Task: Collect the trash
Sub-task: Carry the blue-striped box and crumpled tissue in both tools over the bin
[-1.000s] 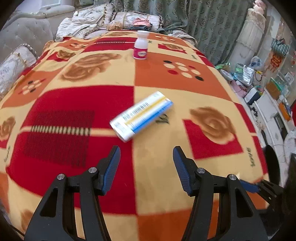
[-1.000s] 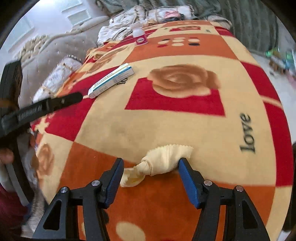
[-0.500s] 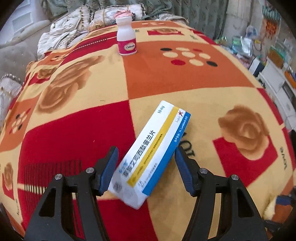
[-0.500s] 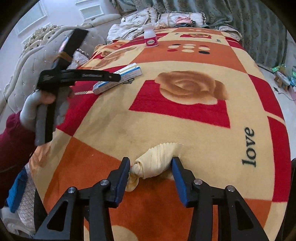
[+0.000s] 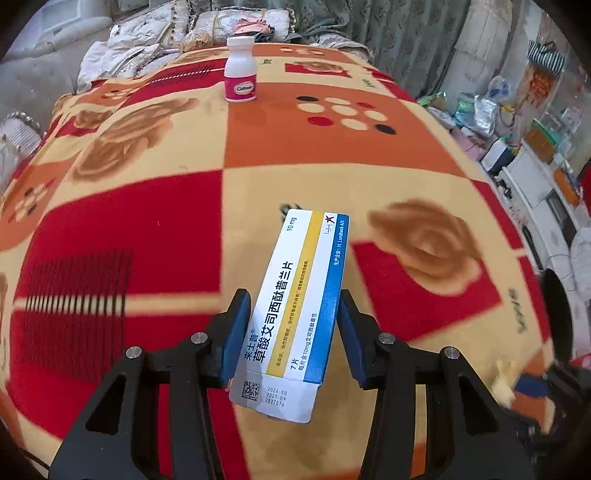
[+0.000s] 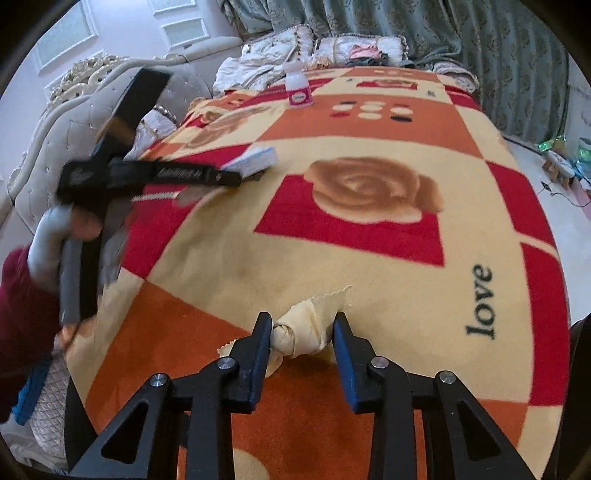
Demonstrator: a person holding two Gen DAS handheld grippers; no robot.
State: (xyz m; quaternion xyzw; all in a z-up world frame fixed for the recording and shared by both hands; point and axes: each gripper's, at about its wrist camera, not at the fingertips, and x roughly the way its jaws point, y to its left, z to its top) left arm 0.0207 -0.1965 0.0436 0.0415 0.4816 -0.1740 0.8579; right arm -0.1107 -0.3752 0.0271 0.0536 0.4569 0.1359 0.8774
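A white, yellow and blue medicine box (image 5: 299, 314) lies lengthwise between the fingers of my left gripper (image 5: 291, 325), whose jaws are closed against its sides. In the right wrist view the same box (image 6: 256, 158) pokes out beyond the left gripper's dark body (image 6: 155, 173). My right gripper (image 6: 301, 345) has closed around a knotted pale yellow cloth (image 6: 306, 326) on the patterned blanket (image 6: 369, 258). A white bottle with a pink label (image 5: 241, 70) stands upright at the far end, also seen in the right wrist view (image 6: 297, 90).
Pillows and bedding (image 5: 155, 33) are heaped at the far end by a grey-green curtain (image 5: 406, 40). A tufted grey headboard (image 6: 59, 122) runs along the left. Cluttered floor and white furniture (image 5: 535, 166) lie past the blanket's right edge.
My left gripper moved forward over the medicine box and its jaws closed on it. My right gripper narrowed around the knotted yellow cloth.
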